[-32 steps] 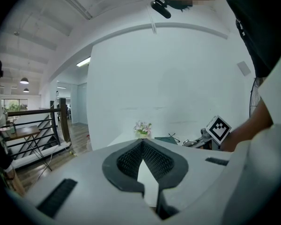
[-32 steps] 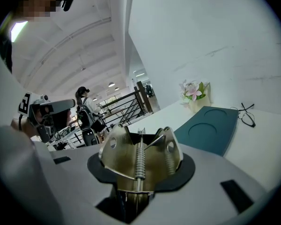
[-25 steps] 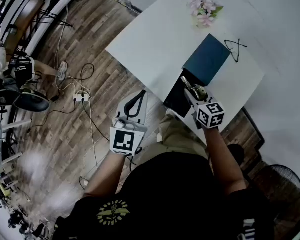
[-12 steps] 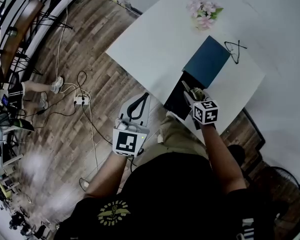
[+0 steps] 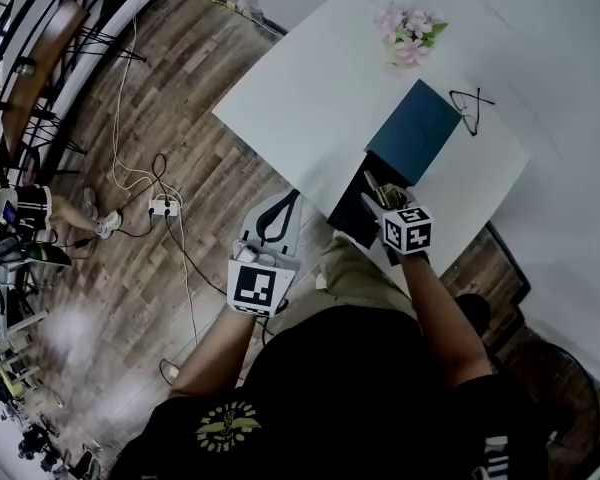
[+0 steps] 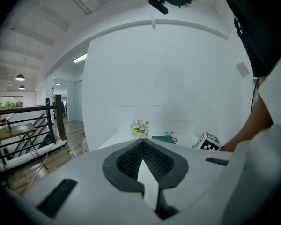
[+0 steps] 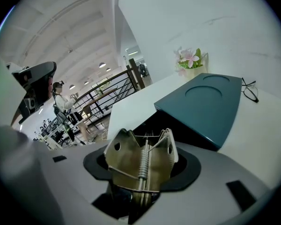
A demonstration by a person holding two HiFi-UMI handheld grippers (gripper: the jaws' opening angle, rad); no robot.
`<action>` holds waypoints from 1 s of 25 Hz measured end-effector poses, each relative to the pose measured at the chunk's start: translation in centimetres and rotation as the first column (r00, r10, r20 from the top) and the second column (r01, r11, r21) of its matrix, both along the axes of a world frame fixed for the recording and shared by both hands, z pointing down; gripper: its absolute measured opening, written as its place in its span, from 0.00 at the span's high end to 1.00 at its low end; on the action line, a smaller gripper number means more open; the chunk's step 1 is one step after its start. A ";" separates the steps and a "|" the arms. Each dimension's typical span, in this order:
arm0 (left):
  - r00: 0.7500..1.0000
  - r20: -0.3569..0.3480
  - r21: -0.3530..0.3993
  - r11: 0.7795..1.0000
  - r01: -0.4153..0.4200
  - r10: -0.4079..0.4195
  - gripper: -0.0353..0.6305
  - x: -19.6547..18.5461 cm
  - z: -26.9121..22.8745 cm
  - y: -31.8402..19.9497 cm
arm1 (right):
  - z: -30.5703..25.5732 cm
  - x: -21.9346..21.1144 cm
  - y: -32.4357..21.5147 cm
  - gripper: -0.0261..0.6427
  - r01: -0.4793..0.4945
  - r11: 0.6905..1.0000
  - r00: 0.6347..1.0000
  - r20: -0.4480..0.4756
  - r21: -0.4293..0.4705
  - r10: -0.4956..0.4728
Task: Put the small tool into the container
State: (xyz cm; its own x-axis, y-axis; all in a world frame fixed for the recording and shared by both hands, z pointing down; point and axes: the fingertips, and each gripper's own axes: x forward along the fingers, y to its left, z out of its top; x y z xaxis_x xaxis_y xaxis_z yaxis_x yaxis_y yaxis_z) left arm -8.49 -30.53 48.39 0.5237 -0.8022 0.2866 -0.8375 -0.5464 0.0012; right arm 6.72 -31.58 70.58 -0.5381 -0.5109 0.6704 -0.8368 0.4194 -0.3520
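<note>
White table [image 5: 310, 88] — right gripper [image 5: 375, 193], just opening, seemingly grips small tool [image 7: 140, 161] over container [image 5: 348, 203]; left gripper [image 5: 278, 203] closed.

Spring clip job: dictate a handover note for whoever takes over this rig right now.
Left hand-held gripper: shut, empty, held off the near edge of the table.
Right hand-held gripper: holds the metal spring clip between its jaws, which have just been opening.
Container: open on the table, teal lid at its far end.
Done: clip picked up and brought to the opening.
Left: release it into the container, then withdraw.
</note>
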 end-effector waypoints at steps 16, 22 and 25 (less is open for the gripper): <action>1.000 0.023 -0.029 0.999 -0.016 0.017 0.94 1.4 0.1 -2.3 | -1.0 0.9 0.7 0.53 0.021 1.000 0.998 0.058 -0.008 -0.020; 0.998 0.044 -0.022 0.998 -0.054 0.054 0.94 2.5 -0.7 -3.2 | -4.6 2.0 0.4 0.53 -0.034 0.997 0.995 0.094 0.066 0.028; 0.996 0.056 -0.031 0.997 -0.065 0.066 0.94 3.1 -1.1 -3.8 | -7.3 2.9 -0.2 0.81 -0.067 0.983 0.994 0.094 0.169 0.051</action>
